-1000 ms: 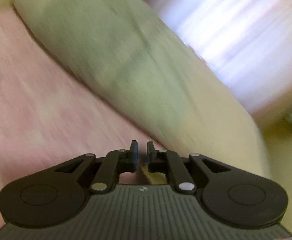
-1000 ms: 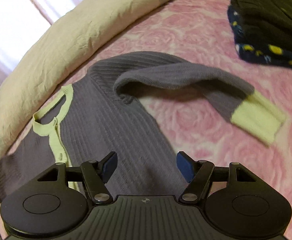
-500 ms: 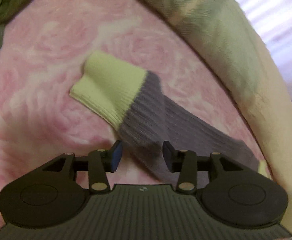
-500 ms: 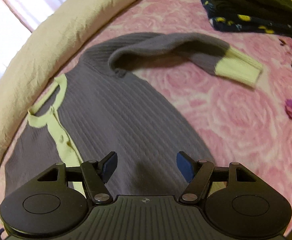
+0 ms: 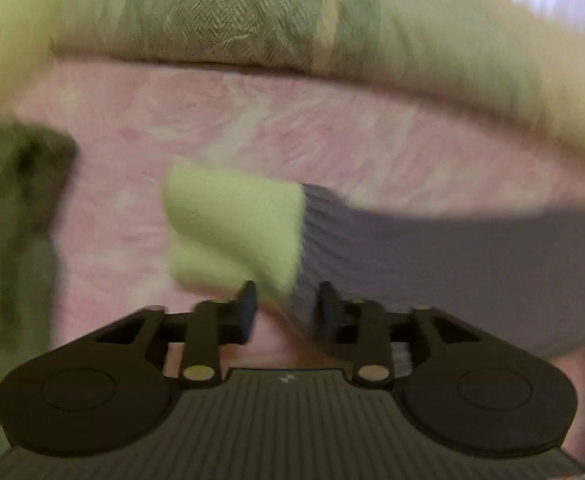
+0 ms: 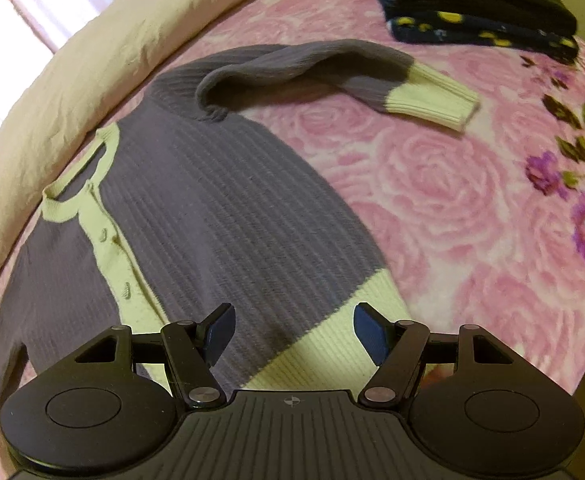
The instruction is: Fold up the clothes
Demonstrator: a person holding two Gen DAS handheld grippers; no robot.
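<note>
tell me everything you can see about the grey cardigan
The grey cardigan is ribbed knit with pale yellow-green neckline, button placket, hem band and cuffs. It lies flat, front up, on the pink rose blanket, one sleeve bent outward. The left gripper straddles the other sleeve's cuff.

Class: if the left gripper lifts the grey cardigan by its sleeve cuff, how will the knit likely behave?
The cardigan would likely droop; its other sleeve already lies bent. The ribbed cuff probably grips well between the left gripper fingers.
</note>
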